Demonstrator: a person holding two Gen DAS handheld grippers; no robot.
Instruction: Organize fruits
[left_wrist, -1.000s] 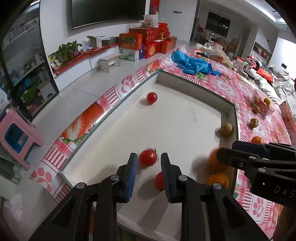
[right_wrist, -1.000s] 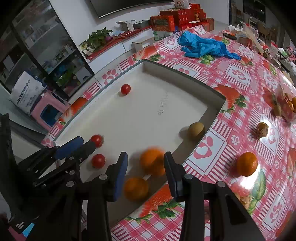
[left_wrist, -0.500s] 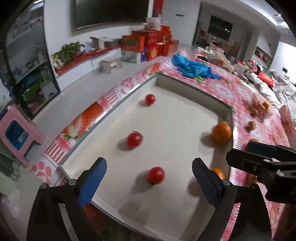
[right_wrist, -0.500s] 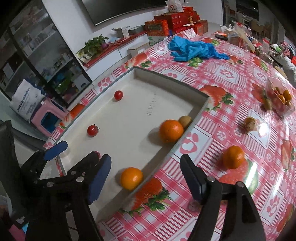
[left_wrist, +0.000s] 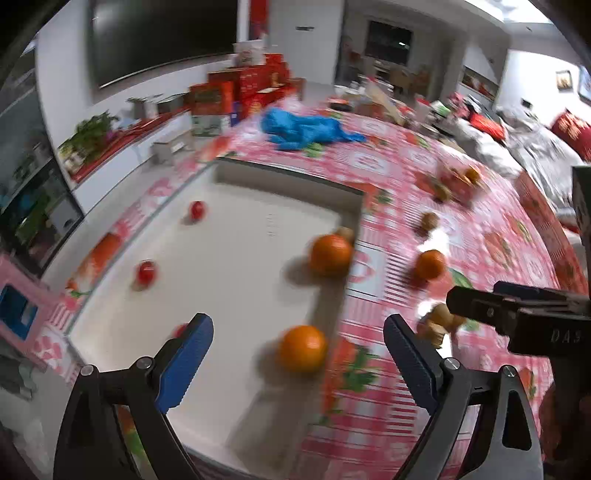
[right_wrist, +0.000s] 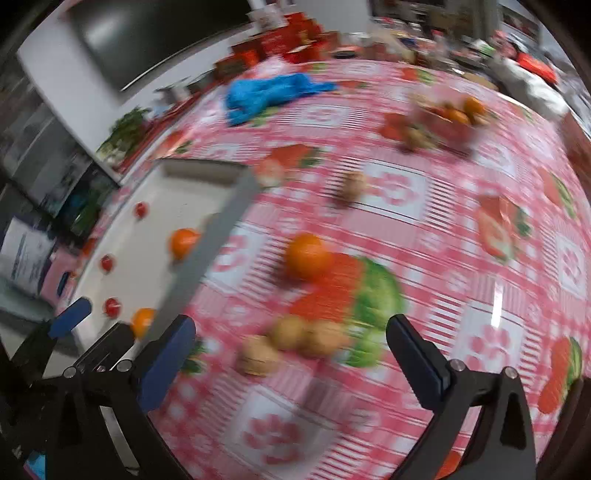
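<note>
Indoor living space, artificial light, both views motion-blurred. White wall (left_wrist: 66, 85) at left carries a large dark wall-mounted screen (left_wrist: 159, 37). Below it runs a low white cabinet (left_wrist: 122, 147) with a red top, holding a green potted plant (left_wrist: 90, 127) and small boxes. Stacked red gift boxes (left_wrist: 243, 88) stand at the far end of the cabinet. Dark glass-fronted shelving (left_wrist: 33, 192) sits at left, a pink stool (left_wrist: 18, 306) before it on pale floor (left_wrist: 110, 199). Dark window (left_wrist: 389, 38) in the far wall. The bench wears a red-and-white checked cloth (right_wrist: 424, 229) printed with fruit and paw marks. Sofa with red cushions (left_wrist: 569, 129) at far right.
</note>
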